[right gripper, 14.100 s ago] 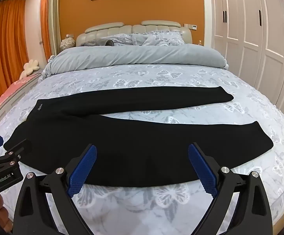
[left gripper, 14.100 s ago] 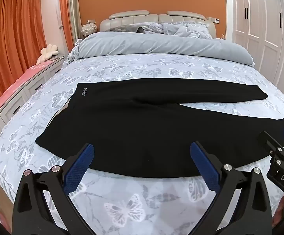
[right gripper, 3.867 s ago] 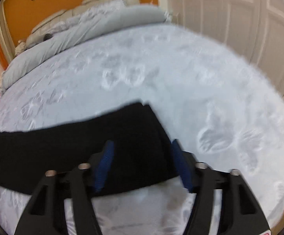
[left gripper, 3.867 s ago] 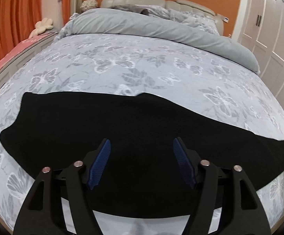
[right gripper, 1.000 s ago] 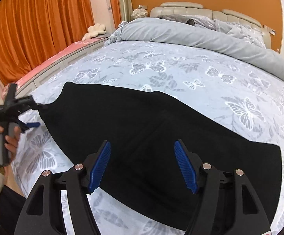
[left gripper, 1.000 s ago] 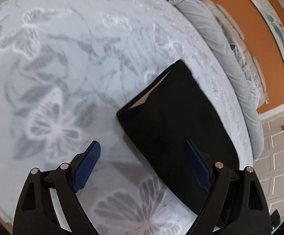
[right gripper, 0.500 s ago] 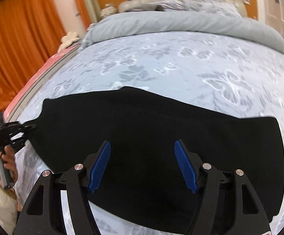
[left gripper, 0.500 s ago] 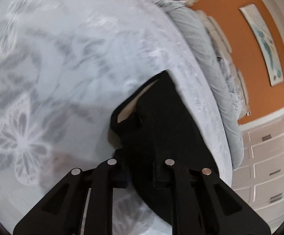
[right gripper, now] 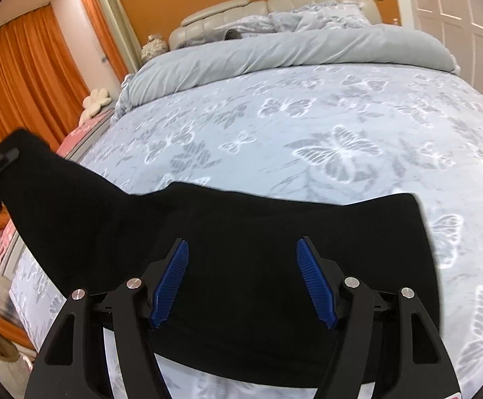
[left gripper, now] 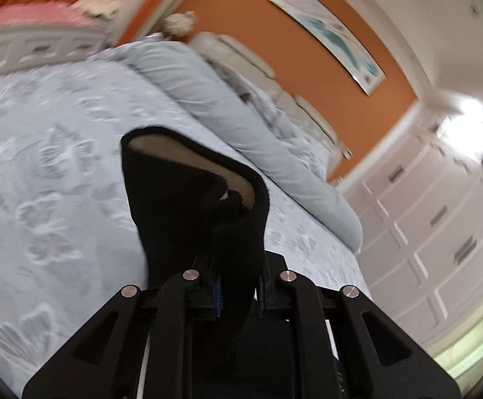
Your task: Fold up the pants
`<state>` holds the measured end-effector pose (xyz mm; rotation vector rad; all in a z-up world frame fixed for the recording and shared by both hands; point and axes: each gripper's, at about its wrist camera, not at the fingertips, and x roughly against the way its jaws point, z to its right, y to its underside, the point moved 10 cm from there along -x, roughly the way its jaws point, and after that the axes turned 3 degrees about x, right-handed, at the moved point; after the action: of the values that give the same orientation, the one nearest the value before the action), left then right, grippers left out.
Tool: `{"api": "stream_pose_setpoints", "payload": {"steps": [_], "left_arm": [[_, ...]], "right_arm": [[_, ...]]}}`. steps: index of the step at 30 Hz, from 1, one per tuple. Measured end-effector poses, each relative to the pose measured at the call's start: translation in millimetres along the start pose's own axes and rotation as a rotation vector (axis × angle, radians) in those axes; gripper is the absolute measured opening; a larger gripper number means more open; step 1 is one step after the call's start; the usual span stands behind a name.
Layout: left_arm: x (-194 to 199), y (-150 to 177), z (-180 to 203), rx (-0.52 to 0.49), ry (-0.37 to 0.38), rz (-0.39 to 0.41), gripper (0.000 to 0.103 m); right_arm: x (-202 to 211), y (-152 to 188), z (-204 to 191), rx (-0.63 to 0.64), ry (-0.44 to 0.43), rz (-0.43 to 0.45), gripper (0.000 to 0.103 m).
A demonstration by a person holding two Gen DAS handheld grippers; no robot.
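The left wrist view was blurred, and most of the black pants (left gripper: 188, 199) there lay hidden behind the left gripper (left gripper: 238, 294), whose blue pads were pressed together on a bunched end of the cloth at lower centre; only a raised fold with a tan lining showed above it. In the right wrist view the same gripper appeared cut off at the far left edge, holding that end lifted off the bed (right gripper: 341, 126), while the rest of the pants lay flat across the lower middle of the frame. The right gripper (right gripper: 243, 279) hung over them with its fingers well apart, and whether it touched the cloth could not be told. A grey duvet (right gripper: 274, 56) lay rolled at the upper centre below the headboard (right gripper: 241, 10), with orange curtains (right gripper: 32, 76) at the left
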<state>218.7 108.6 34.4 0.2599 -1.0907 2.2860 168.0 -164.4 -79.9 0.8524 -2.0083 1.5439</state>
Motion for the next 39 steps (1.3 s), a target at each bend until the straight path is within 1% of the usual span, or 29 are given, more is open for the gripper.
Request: {"api": "stream_pose_setpoints", "payload": {"steps": [3, 6, 8, 10, 11, 13, 14, 16, 18, 19, 21, 22, 23, 24, 25, 26, 27, 28, 29, 30, 31, 32, 33, 35, 36, 37, 38, 39], "left_arm": [[-13, 30, 50, -0.093, 0.022, -0.03, 0.013], [-25, 61, 86, -0.161, 0.049, -0.069, 0.013], [-38, 87, 112, -0.208, 0.067, -0.113, 0.013], [-54, 115, 135, -0.254, 0.078, -0.16, 0.013], [-62, 129, 142, -0.272, 0.081, -0.184, 0.013], [-83, 165, 158, -0.308, 0.081, -0.254, 0.013], [-89, 178, 161, -0.323, 0.078, -0.278, 0.013], [-107, 216, 169, -0.382, 0.05, -0.336, 0.013], [-119, 241, 170, -0.427, 0.024, -0.369, 0.013], [-128, 261, 167, -0.462, -0.004, -0.397, 0.013], [-137, 288, 154, -0.499, -0.045, -0.442, 0.014], [-144, 305, 145, -0.524, -0.079, -0.475, 0.014], [-149, 316, 138, -0.539, -0.097, -0.486, 0.015], [-150, 319, 136, -0.548, -0.098, -0.474, 0.016], [-147, 317, 138, -0.555, -0.098, -0.437, 0.019], [-142, 315, 141, -0.54, -0.089, -0.426, 0.038], [-133, 313, 147, -0.495, -0.044, -0.446, 0.05], [-123, 308, 151, -0.46, -0.015, -0.447, 0.067], [-112, 299, 154, -0.45, 0.001, -0.419, 0.076], [-103, 293, 157, -0.462, 0.005, -0.385, 0.08], [-86, 281, 159, -0.505, -0.001, -0.331, 0.089], [-73, 274, 159, -0.54, -0.011, -0.295, 0.09], [-60, 260, 151, -0.581, -0.042, -0.245, 0.09], [-49, 237, 136, -0.612, -0.113, -0.173, 0.09], [-45, 220, 122, -0.604, -0.162, -0.143, 0.09], [-43, 212, 113, -0.59, -0.183, -0.142, 0.09], [-41, 198, 98, -0.557, -0.213, -0.136, 0.09], [-39, 185, 81, -0.515, -0.246, -0.125, 0.09]], "right_arm": [[17, -3, 22, -0.03, 0.012, 0.02, 0.066], [34, -5, 48, -0.055, 0.03, 0.038, 0.066], [42, -7, 64, -0.067, 0.047, 0.047, 0.066], [54, -7, 87, -0.094, 0.075, 0.062, 0.066], [57, -6, 95, -0.102, 0.083, 0.065, 0.066], [68, -5, 120, -0.128, 0.113, 0.074, 0.066], [73, -3, 132, -0.139, 0.129, 0.078, 0.066], [81, -1, 150, -0.156, 0.151, 0.083, 0.066], [88, 2, 168, -0.172, 0.167, 0.083, 0.066], [91, 4, 176, -0.178, 0.174, 0.081, 0.066], [93, 7, 189, -0.186, 0.182, 0.072, 0.066], [93, 8, 196, -0.191, 0.184, 0.067, 0.066], [92, 9, 200, -0.197, 0.183, 0.063, 0.066], [90, 9, 201, -0.2, 0.169, 0.056, 0.066], [88, 9, 199, -0.202, 0.153, 0.049, 0.067], [85, 9, 195, -0.201, 0.13, 0.038, 0.068], [81, 8, 187, -0.196, 0.094, 0.023, 0.07], [78, 7, 179, -0.192, 0.066, 0.019, 0.073], [76, 5, 171, -0.183, 0.045, 0.017, 0.075], [71, 4, 157, -0.159, 0.001, 0.005, 0.08], [68, 4, 147, -0.15, -0.02, -0.003, 0.081], [63, 6, 138, -0.14, -0.043, -0.016, 0.081], [55, 9, 128, -0.13, -0.067, -0.043, 0.081], [34, 20, 116, -0.122, -0.077, -0.109, 0.081], [28, 24, 114, -0.122, -0.079, -0.131, 0.081], [17, 29, 111, -0.125, -0.08, -0.161, 0.081], [8, 33, 107, -0.125, -0.084, -0.179, 0.081], [3, 35, 103, -0.119, -0.085, -0.177, 0.081]]}}
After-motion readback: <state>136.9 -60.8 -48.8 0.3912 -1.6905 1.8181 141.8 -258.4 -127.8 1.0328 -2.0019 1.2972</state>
